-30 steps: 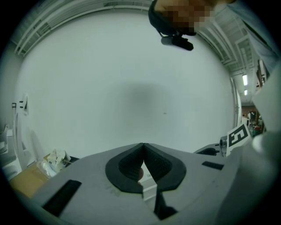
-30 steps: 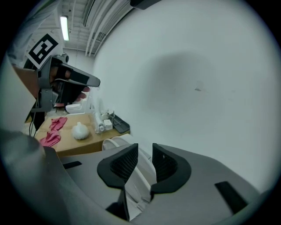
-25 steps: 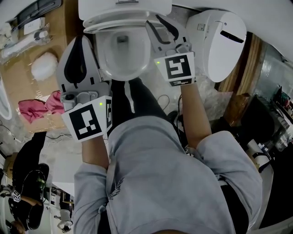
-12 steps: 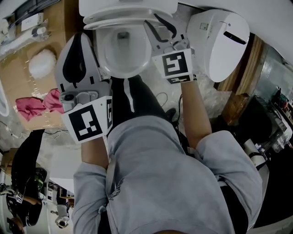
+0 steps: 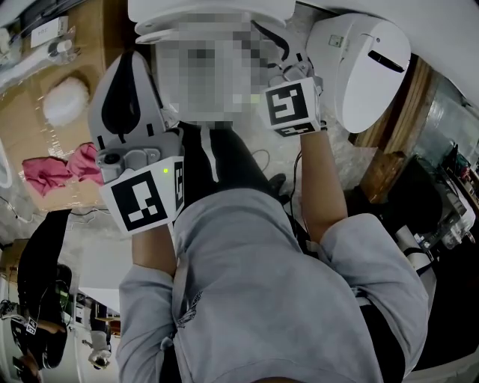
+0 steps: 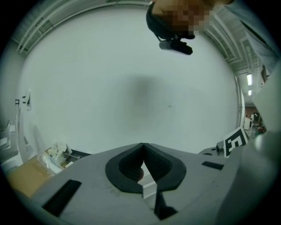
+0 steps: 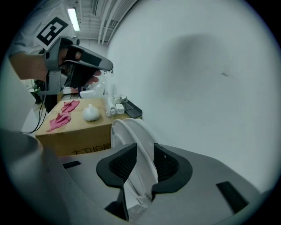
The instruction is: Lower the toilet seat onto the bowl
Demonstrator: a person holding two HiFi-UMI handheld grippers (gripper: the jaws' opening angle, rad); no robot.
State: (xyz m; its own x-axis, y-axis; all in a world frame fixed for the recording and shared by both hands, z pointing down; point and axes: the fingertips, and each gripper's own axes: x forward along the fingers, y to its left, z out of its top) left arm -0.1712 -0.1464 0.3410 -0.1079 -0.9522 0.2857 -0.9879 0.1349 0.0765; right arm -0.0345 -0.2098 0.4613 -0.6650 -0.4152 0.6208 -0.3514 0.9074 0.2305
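Right gripper (image 7: pixel 144 151) first. Its jaws have just been opening and now stand apart, with the white rim of the toilet seat (image 7: pixel 127 132) running between the pads. There is a sliver of gap at the left pad, so I read this as a loosened hold, not a clamp. From the claw, the seat's edge curves away toward the far wall (image 7: pixel 197 88).

From the head view, this gripper sits at the right side of the toilet (image 5: pixel 150 13), close to its rim. A mosaic patch covers the bowl there, so I cannot tell whether the seat already lies flat on it.

Left gripper (image 6: pixel 143 146): pads pressed together with nothing between them, held off to the left of the toilet and facing bare wall. It is out of the play.

The call from here depends on where the seat is.
- **If the seat has not landed:** this is the wrong time to let go. Close lightly again and carry it down along its hinge arc, the wrist following, so it settles instead of slamming.
- **If it is down:** draw the open jaws straight back off the rim toward the near right, keeping both pads clear. A dragging pad could lift the seat again.

The cardboard box (image 7: pixel 83 132) with the pink cloth (image 7: pixel 63 115) sits well apart on the left and is no obstacle.
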